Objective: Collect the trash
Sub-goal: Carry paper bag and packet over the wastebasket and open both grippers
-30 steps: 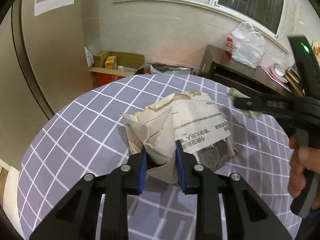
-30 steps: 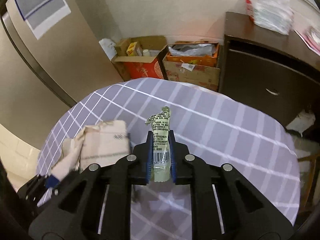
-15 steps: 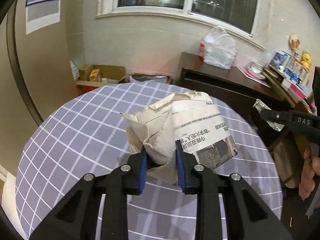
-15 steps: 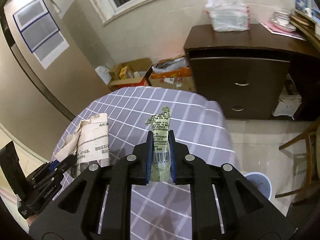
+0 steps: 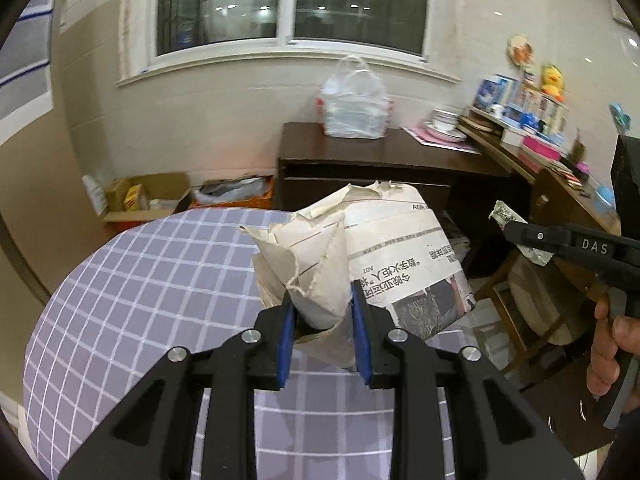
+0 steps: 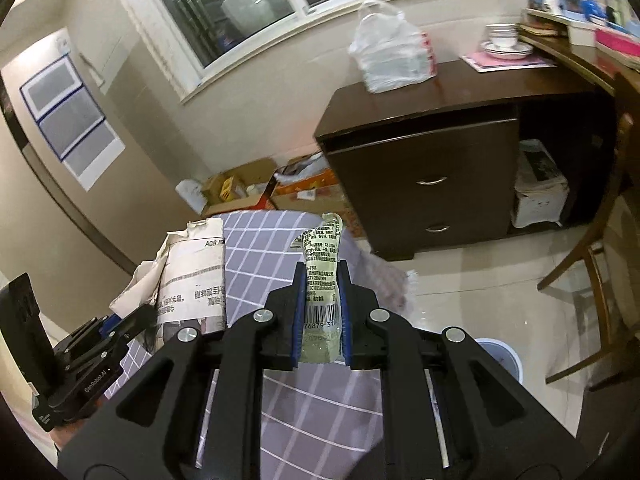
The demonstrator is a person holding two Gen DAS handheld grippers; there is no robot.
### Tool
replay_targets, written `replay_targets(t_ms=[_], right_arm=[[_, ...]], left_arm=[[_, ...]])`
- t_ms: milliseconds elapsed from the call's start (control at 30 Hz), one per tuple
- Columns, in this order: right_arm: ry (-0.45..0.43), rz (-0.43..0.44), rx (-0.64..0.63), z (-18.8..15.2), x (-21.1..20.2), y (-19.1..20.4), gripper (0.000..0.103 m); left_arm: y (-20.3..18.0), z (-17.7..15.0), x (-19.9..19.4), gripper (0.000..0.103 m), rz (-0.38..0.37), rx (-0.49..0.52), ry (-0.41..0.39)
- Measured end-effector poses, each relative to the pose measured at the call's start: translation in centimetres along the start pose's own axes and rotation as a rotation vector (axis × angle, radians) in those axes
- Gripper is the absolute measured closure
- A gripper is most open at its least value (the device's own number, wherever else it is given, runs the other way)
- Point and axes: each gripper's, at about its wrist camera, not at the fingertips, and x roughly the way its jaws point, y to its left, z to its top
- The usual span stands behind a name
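My left gripper [image 5: 322,300] is shut on a crumpled newspaper wad [image 5: 384,252] and holds it up above the round checked table [image 5: 152,280]. My right gripper [image 6: 322,280] is shut on a pale green snack wrapper [image 6: 322,280] with a barcode, held upright past the table's edge. The newspaper wad [image 6: 192,280] and the left gripper's body also show at the left of the right wrist view. The right gripper's side and the wrapper [image 5: 506,214] show at the right of the left wrist view. A light blue bin [image 6: 500,360] stands on the floor at the lower right.
A dark wooden cabinet [image 6: 432,168] with a white plastic bag [image 6: 392,56] on top stands ahead. Open cardboard boxes [image 6: 256,188] lie on the floor by the wall. A wooden chair [image 6: 600,264] stands at the right. A desk with bowls and books runs along the right wall.
Both grippers have risen and swung right, away from the table, each still holding its trash. The cabinet, chair and floor bin have come further into view.
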Motion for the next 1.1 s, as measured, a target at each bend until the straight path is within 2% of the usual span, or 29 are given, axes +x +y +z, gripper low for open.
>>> replay_targets(t_ms=[333,600,733,1100], right_arm=[[-0.064,-0.076,0.095,-0.4,-4.7,-7.0,0.088],[-0.084,-0.127,0.152,-1.1,-6.8,-11.4,0.088],[-0.080,-0.140,0.175,-1.6,-7.1,-13.1,0.088],[-0.028,-0.176,0.249,-3.5,-5.7,-17.7,0.088]], left_arm=[[-9.3,0.6,2.5,0.078,-0.104,0.171,0.038],[-16.0,-0.5,5.3,0.078,-0.155,0.299,0.099],[-19.0,-1.5,7.4,0.078,-0.177,0.356,0.147],[-26.2,-5.4,13.6,0.077,-0.174,0.565,0.326]])
